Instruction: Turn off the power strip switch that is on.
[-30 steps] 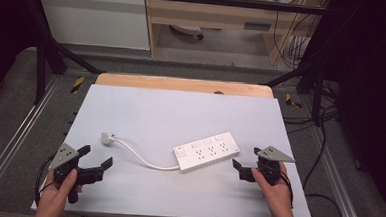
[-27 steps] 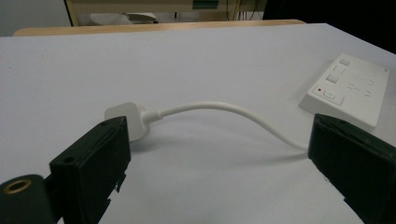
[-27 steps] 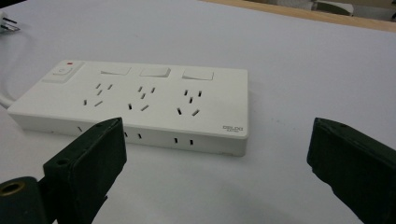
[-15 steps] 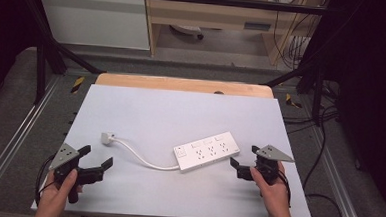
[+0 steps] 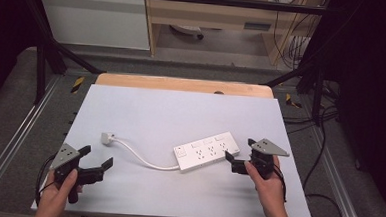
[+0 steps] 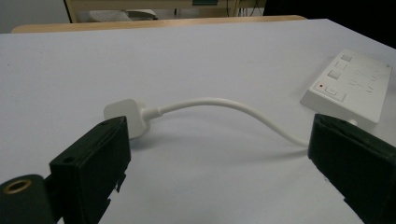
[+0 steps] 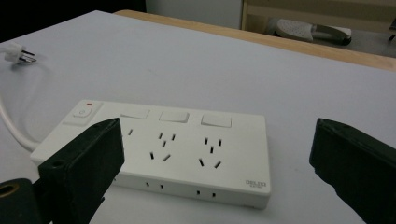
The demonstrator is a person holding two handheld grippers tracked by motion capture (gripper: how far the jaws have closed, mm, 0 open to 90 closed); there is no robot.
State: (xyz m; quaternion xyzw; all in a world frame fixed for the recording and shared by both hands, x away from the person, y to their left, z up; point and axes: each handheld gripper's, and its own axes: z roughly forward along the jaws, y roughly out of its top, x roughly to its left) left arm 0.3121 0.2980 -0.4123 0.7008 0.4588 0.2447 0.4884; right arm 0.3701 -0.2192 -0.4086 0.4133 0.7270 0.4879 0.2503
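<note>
A white power strip (image 5: pixel 206 150) lies flat right of the table's middle, its sockets and switches facing up (image 7: pixel 173 149). Its white cable (image 5: pixel 143 158) curves left to a white plug (image 5: pixel 107 137) lying on the table. My left gripper (image 5: pixel 98 156) is open near the front left corner, and the plug (image 6: pixel 122 114) and cable (image 6: pixel 224 105) lie just beyond its jaws, untouched. My right gripper (image 5: pixel 239 148) is open at the strip's right end. In the right gripper view the strip sits between and just ahead of the wide-apart jaws, and I cannot tell whether they touch it.
The white tabletop (image 5: pixel 180 113) has a wooden edge (image 5: pixel 182 84) along the back. Metal frame rails (image 5: pixel 9 144) run down both sides. Loose cables (image 5: pixel 321 195) lie on the floor at the right. A stool base (image 5: pixel 185 32) stands under the desk behind.
My right gripper has edged left and forward, closer to the strip's right end. The left gripper, strip and plug have stayed put.
</note>
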